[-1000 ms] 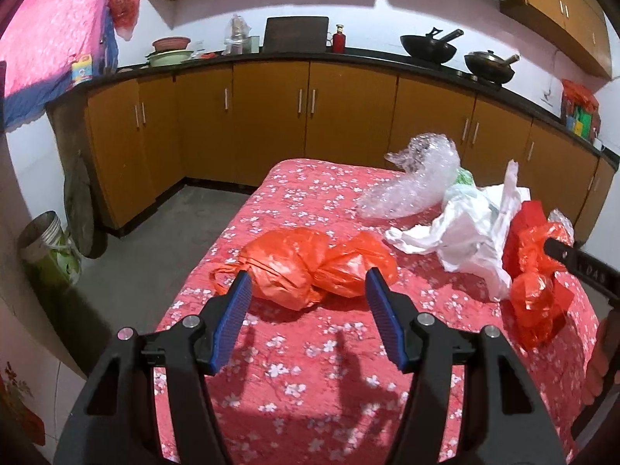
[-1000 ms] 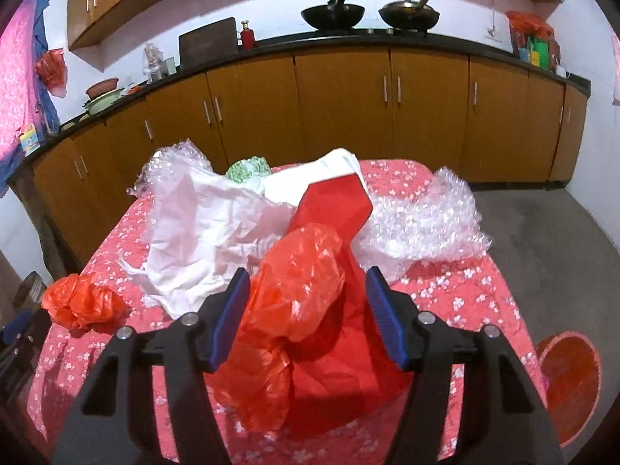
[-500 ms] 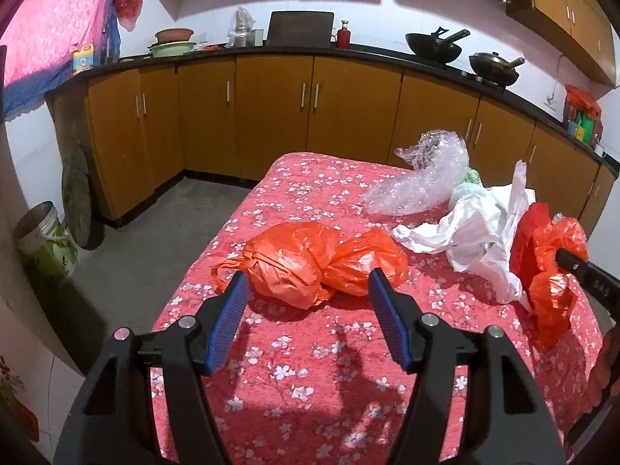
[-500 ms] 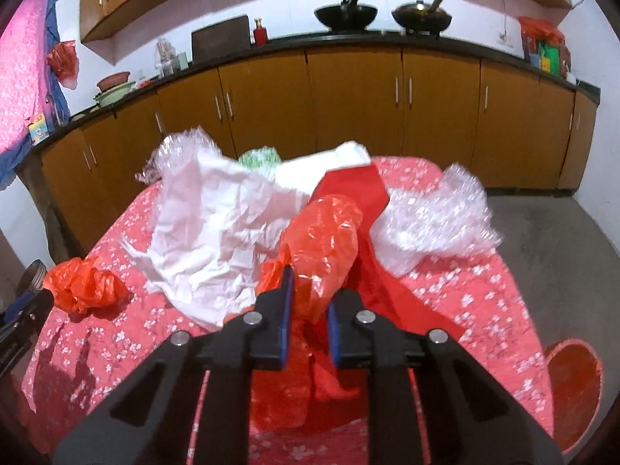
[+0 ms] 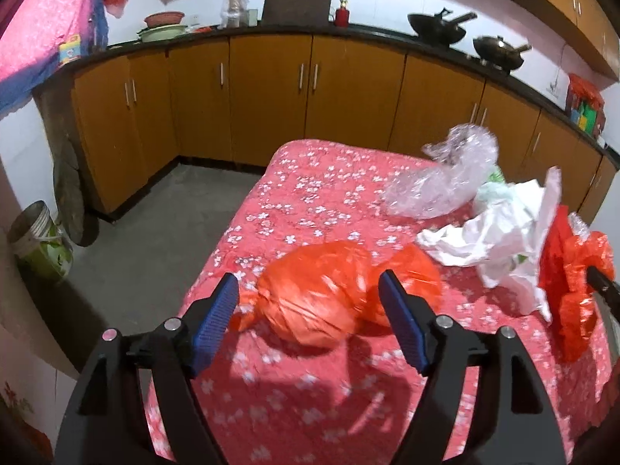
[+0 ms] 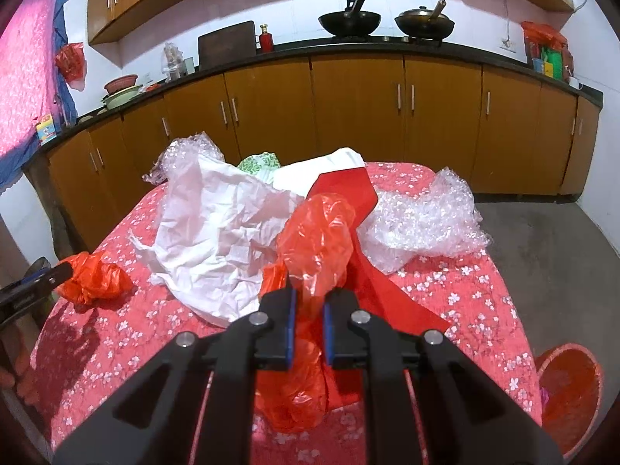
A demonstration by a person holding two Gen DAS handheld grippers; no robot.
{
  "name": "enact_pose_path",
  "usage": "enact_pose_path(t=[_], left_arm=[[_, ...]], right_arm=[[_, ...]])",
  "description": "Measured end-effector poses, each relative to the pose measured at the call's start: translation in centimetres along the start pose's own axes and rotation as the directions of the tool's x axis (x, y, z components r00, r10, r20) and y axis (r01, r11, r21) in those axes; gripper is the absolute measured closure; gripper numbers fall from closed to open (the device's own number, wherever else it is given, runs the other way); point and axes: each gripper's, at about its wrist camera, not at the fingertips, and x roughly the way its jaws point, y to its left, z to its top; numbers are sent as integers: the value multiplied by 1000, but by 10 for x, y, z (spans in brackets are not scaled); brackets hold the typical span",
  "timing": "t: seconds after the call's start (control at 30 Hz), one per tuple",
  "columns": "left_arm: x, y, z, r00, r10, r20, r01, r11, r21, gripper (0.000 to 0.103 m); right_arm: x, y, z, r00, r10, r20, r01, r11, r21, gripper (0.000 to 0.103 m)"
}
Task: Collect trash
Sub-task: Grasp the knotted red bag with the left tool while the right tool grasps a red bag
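Right tool [image 6: 308,323]: clenched on a crumpled red plastic bag [image 6: 316,232], the 2 blue pads pressing the film between them; the bag bulges above the fingertips and hangs below them over the desk [image 6: 465,294], which wears a red floral cloth. Just beside the bag lies a flat red sheet [image 6: 372,271], partly under it. To the left, a large crumpled white paper [image 6: 217,232] touches the bag. Behind it sit a green-printed wrapper [image 6: 259,162] and a white folded piece [image 6: 321,166]. 2 wads of bubble wrap flank the pile – 1 at the right [image 6: 426,224], 1 at the far left [image 6: 182,159]. A red basket [image 6: 569,391] stands on the floor off the desk's right corner.

Left tool [image 5: 308,323]: released, fingers wide apart, hovering at a tied orange bag [image 5: 329,294] that rests on the cloth near the desk's left edge. The bag sits between the spread pads in view; contact cannot be told – the frame is blurred there. A bucket [image 5: 38,240] stands on the floor at far left. Brown cabinets [image 5: 267,93] line the back wall, with 2 woks [image 6: 348,21] on the counter.
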Motion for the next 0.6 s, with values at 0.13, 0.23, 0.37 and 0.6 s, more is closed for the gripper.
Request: enact_pose_path(t=[0.13,0.23,0.37,0.6], left_arm=[[14,7,-1,998,-39,-43,39,999,-13,33],[16,1,-2,996,-77,-52,77,997,-7,48],[16,-10,-4,992,-110,-55,110,994,2,61],[8,-35,-7,990,-139,-24,140,990,18,68]], right_arm=[[0,0,0,1000,2,-5,-2,1000,2,91],[0,-1,-1,1000,7,-10,-7,1000,0,91],[-1,-1,-1,1000,12,-8,-12,1000,1,91],[-9,-2,2,1000,12,16,-12,1000,-4,91]])
